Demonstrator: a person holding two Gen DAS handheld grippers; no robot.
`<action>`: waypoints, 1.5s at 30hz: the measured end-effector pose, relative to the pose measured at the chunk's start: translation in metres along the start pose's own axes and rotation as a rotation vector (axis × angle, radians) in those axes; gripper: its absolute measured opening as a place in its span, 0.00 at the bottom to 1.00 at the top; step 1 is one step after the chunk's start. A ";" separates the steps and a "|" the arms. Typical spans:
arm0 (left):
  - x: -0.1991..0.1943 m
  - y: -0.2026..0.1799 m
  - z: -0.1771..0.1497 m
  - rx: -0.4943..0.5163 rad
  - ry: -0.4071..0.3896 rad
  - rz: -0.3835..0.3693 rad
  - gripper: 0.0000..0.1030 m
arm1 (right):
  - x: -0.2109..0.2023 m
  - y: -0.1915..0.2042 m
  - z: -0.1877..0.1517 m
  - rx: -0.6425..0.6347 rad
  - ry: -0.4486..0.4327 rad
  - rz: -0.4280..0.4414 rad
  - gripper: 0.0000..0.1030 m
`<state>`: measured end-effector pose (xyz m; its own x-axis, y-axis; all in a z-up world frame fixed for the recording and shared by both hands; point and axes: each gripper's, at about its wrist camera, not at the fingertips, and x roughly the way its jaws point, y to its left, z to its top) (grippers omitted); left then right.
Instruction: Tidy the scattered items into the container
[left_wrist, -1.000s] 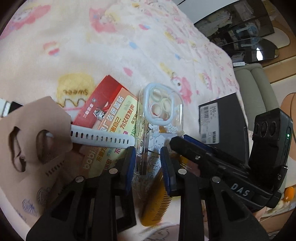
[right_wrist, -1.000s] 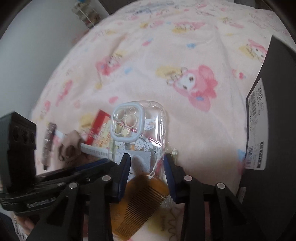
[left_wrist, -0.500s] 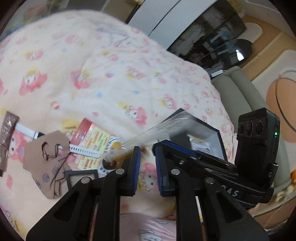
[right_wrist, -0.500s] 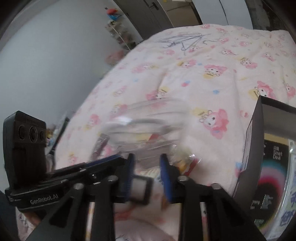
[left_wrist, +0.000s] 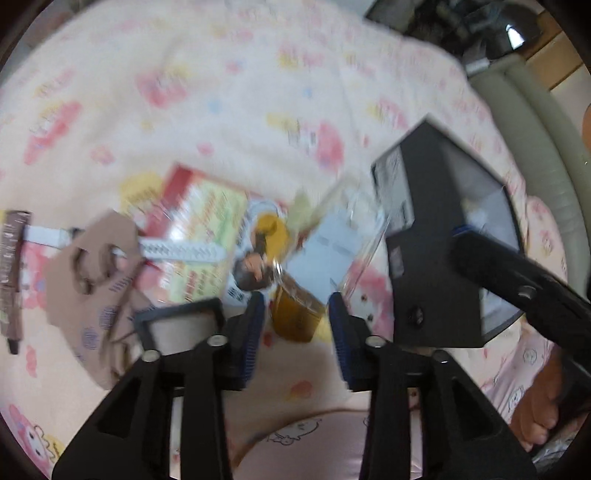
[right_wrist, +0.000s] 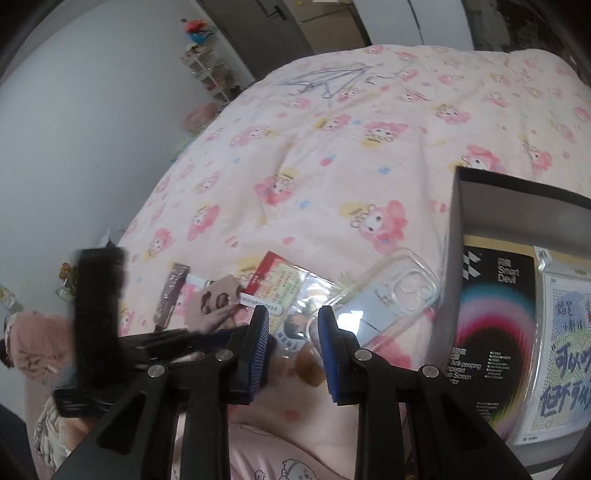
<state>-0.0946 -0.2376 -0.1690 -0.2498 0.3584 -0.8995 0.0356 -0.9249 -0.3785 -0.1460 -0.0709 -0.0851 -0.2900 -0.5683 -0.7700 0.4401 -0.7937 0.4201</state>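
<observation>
1. Counting what lies on the pink cartoon blanket (right_wrist: 332, 122): one clear phone case (right_wrist: 391, 295), one amber comb (left_wrist: 295, 317), one red-and-green packet (left_wrist: 199, 229), one white strap (left_wrist: 184, 253), one brown cardboard cutout (left_wrist: 92, 273), one brown stick-shaped wrapper (left_wrist: 11, 266) and one small black-framed card (left_wrist: 181, 325).
2. One black box (right_wrist: 458, 229), the container, stands open at the right edge of the pile, with two flat packs inside it: a black screen-protector pack (right_wrist: 495, 317) and a white printed one (right_wrist: 565, 350).
3. My left gripper (left_wrist: 295, 332) hovers above the comb; its jaws have just been opening and stand spread, nothing pinched between them.
4. My right gripper (right_wrist: 291, 343) has its jaws parted a little, also empty, above the packet's near edge.
5. That phone case lies flat just beside the box's wall; whether it touches, I cannot tell.
6. In the right wrist view its long axis runs diagonally, camera cutout end up and right toward the box, the plain end down toward my right jaws.
</observation>
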 end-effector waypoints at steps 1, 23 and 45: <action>0.009 0.002 0.004 -0.009 0.017 -0.015 0.38 | 0.001 -0.001 -0.001 0.004 0.006 -0.008 0.24; -0.072 0.030 -0.074 -0.256 -0.218 -0.232 0.08 | 0.001 0.001 -0.068 0.062 0.172 0.135 0.33; -0.002 -0.198 -0.030 0.028 -0.064 -0.357 0.09 | -0.156 -0.140 -0.055 0.090 -0.147 -0.016 0.14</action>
<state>-0.0723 -0.0515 -0.0984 -0.3014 0.6513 -0.6963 -0.0907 -0.7466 -0.6591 -0.1150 0.1407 -0.0502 -0.4206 -0.5756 -0.7013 0.3587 -0.8155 0.4542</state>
